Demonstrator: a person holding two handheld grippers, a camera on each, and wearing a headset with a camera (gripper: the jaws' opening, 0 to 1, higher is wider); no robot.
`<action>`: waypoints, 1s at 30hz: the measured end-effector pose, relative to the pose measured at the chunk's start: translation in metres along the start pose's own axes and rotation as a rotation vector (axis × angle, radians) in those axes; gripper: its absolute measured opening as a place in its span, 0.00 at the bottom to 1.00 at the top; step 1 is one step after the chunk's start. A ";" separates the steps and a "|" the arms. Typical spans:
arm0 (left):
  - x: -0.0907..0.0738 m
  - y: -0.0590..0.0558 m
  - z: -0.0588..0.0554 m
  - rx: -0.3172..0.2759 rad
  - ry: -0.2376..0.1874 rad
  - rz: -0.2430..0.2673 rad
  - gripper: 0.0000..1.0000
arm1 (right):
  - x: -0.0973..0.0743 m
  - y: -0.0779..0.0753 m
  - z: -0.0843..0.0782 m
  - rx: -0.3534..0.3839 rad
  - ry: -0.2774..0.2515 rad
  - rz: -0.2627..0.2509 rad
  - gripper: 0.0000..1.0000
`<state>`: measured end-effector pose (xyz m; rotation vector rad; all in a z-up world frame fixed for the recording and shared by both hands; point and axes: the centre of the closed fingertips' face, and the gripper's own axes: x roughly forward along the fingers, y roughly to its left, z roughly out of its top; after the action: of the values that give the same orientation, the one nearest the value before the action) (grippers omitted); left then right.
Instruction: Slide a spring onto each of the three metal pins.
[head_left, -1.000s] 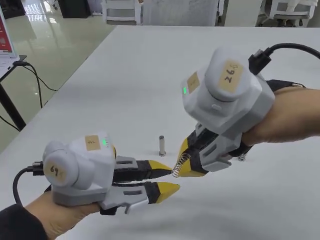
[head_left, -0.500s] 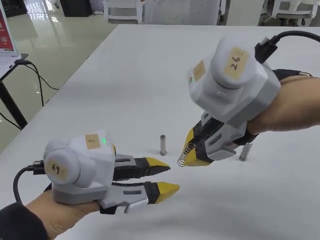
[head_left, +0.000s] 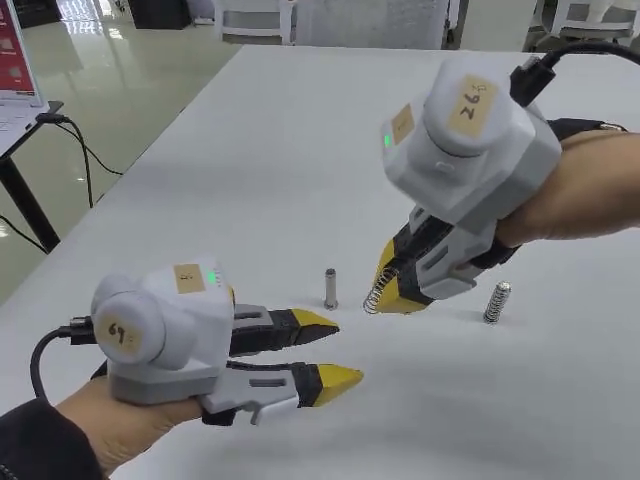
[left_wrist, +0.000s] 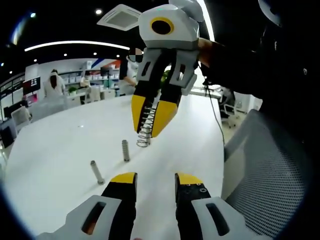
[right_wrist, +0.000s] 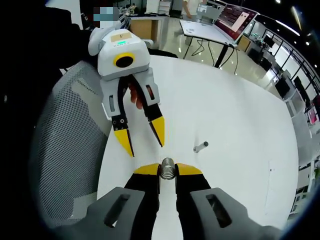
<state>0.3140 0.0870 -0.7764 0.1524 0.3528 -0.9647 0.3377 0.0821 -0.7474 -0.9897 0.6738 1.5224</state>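
My right gripper (head_left: 392, 291) hangs over the white table (head_left: 250, 150), shut on a small steel spring (head_left: 374, 294) that sticks out from its yellow tips just right of a bare metal pin (head_left: 330, 288). A second pin with a spring on it (head_left: 496, 301) stands farther right. My left gripper (head_left: 329, 351) lies low at the front left, open and holding nothing, its tips pointing toward the pin. In the left gripper view, the right gripper (left_wrist: 149, 120) holds the spring (left_wrist: 145, 126) above two upright pins (left_wrist: 125, 150). The right gripper view has the spring (right_wrist: 168, 169) between its own jaws.
The table's left edge (head_left: 120, 180) drops to a shiny floor with a black cable and a desk leg (head_left: 25, 215). Chairs stand beyond the far end. A mesh chair back (right_wrist: 65, 150) is near the person.
The right gripper has lifted up and to the right with the spring, uncovering the sprung pin behind it. The left gripper has stayed put.
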 end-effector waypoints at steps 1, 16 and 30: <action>0.000 0.000 0.000 0.000 0.001 0.001 0.24 | 0.000 -0.002 0.000 -0.002 0.006 -0.001 0.08; -0.001 0.006 -0.001 -0.012 0.004 0.017 0.29 | 0.001 -0.024 0.006 -0.027 0.025 -0.008 0.08; -0.002 0.008 -0.004 -0.031 0.014 0.026 0.35 | 0.001 -0.040 0.010 -0.035 0.029 -0.020 0.08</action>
<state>0.3192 0.0939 -0.7794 0.1347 0.3776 -0.9328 0.3746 0.0993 -0.7393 -1.0445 0.6578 1.5092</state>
